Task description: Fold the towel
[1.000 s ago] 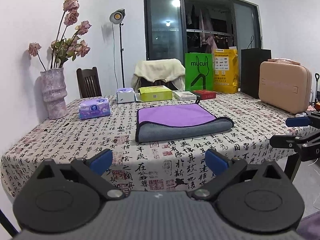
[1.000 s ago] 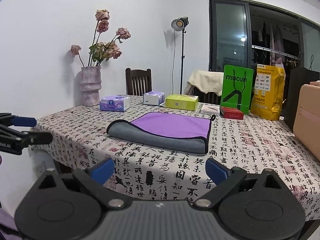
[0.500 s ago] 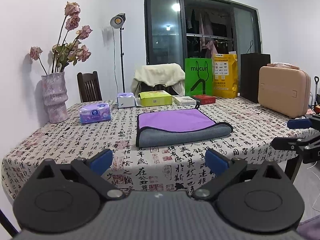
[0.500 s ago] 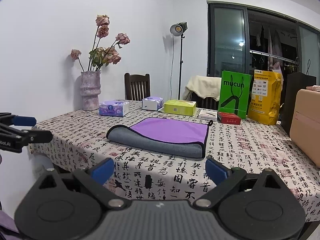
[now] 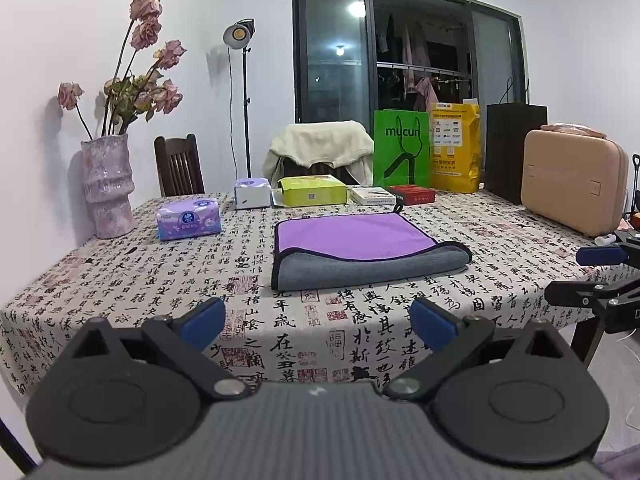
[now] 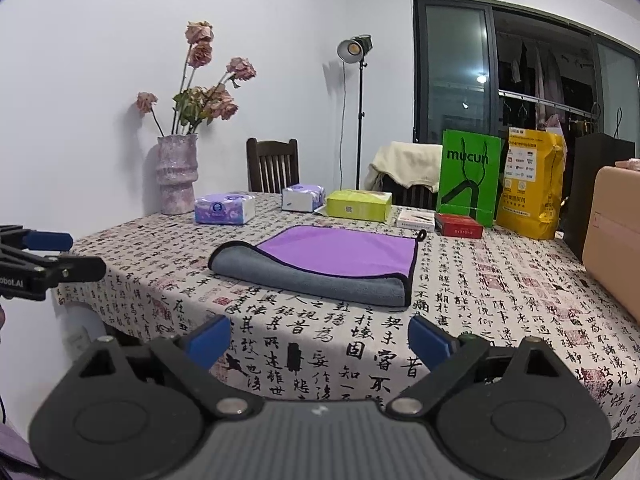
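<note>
A purple and grey towel (image 5: pixel 360 246) lies folded flat in the middle of the table; it also shows in the right wrist view (image 6: pixel 324 264). My left gripper (image 5: pixel 318 322) is open and empty, held off the table's near edge, well short of the towel. My right gripper (image 6: pixel 320 340) is open and empty, also back from the table edge. Each gripper shows side-on in the other's view: the right one (image 5: pixel 592 276) at the right edge, the left one (image 6: pixel 60 256) at the left edge.
The table (image 5: pixel 160 292) carries a printed cloth. At its back stand a vase of dried roses (image 5: pixel 108 184), tissue packs (image 5: pixel 188 218), a green box (image 5: pixel 312 196), small boxes, a green bag (image 5: pixel 400 152), a yellow bag and a tan case (image 5: pixel 572 184). Chairs stand behind.
Both grippers have drawn back and risen slightly from the table, so the towel looks a little farther. The towel has not moved. Both stay open.
</note>
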The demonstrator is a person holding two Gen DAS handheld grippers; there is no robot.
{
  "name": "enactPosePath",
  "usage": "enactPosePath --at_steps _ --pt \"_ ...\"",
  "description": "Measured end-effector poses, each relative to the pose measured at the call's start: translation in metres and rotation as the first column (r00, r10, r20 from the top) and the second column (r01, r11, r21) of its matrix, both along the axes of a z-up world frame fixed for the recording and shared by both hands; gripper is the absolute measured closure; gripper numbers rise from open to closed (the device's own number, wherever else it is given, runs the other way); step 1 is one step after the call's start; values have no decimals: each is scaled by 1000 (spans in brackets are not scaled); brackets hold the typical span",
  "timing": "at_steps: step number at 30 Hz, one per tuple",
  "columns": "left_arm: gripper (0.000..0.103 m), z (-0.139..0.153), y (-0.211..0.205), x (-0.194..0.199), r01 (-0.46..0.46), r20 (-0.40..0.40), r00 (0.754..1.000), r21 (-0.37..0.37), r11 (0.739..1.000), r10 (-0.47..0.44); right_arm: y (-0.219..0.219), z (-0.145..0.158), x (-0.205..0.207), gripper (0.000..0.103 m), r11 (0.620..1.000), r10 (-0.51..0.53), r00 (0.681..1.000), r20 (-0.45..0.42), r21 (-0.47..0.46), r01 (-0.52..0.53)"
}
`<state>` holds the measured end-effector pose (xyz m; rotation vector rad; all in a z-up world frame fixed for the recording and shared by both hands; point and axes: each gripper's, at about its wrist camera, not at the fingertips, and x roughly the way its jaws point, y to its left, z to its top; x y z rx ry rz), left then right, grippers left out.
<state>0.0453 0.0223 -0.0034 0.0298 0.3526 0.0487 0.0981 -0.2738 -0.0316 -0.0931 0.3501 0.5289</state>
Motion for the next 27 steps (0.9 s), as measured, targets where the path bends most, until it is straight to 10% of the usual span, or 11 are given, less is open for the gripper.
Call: enactPosePath --at_steps 27 --pt "2 -16 7 123 11 -150 989 6 1000 -10 8 -16 120 7 999 -34 995 -98 -5 34"
